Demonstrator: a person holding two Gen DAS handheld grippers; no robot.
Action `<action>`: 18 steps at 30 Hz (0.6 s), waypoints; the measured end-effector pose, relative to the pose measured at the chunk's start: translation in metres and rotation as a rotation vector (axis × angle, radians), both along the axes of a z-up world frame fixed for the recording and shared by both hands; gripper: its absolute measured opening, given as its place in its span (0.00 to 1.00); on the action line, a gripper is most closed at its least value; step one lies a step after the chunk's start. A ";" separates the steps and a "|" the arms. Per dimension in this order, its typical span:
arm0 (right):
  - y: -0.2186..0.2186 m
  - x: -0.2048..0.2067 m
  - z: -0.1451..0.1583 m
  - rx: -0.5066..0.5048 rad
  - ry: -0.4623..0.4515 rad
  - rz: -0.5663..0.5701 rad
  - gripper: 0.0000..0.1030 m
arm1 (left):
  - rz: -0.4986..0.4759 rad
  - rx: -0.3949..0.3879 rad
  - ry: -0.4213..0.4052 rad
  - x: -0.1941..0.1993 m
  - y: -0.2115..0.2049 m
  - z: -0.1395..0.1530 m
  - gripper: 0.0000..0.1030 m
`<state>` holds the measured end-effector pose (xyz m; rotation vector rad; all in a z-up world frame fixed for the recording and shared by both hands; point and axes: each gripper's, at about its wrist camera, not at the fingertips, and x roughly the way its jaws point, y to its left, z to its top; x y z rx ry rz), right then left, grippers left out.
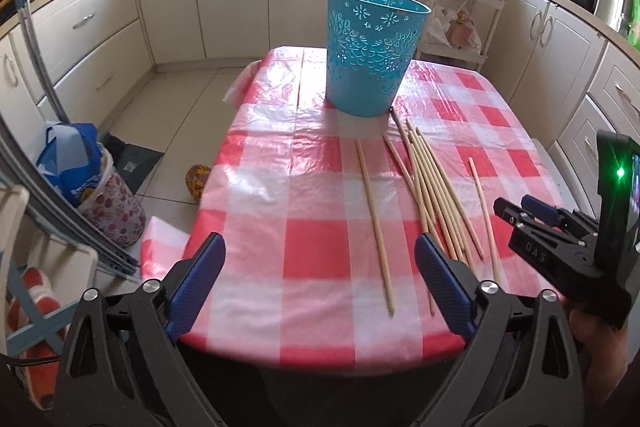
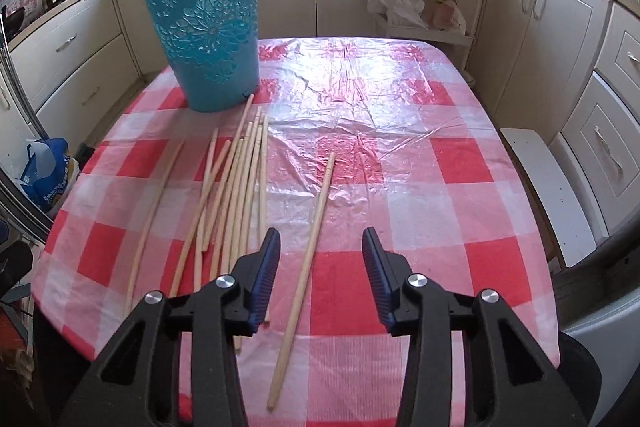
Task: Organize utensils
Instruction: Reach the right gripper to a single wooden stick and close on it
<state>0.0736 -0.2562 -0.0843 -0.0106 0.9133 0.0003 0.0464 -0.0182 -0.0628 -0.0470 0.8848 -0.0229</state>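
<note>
My right claw (image 2: 320, 267) is spread wide and holds nothing; it hangs just above the near end of the table (image 2: 460, 187), and a single stick (image 2: 308, 259) lies between its two fingers, so I judge this stick is the one to take first. My left claw (image 1: 320, 283) is also spread and empty, near the table edge, with another lone stick (image 1: 374, 223) lying in front of it. A little further, between these two sticks, the main bundle of sticks (image 2: 236, 195) lies loose on the checked cloth, all pointing toward the blue basket (image 2: 208, 35). The basket stands upright at the far side, touching the bundle's tips, probably to receive the sticks.
</note>
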 end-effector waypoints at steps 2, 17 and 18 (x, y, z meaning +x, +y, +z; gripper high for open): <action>-0.002 0.011 -0.006 0.004 0.021 -0.007 0.39 | -0.010 0.013 0.000 0.019 -0.008 -0.006 0.83; -0.006 0.038 -0.024 -0.059 0.068 0.068 0.20 | -0.075 0.097 0.115 0.109 -0.048 -0.068 0.56; -0.005 0.038 -0.024 -0.067 0.066 0.077 0.17 | -0.080 0.099 0.130 0.113 -0.050 -0.073 0.49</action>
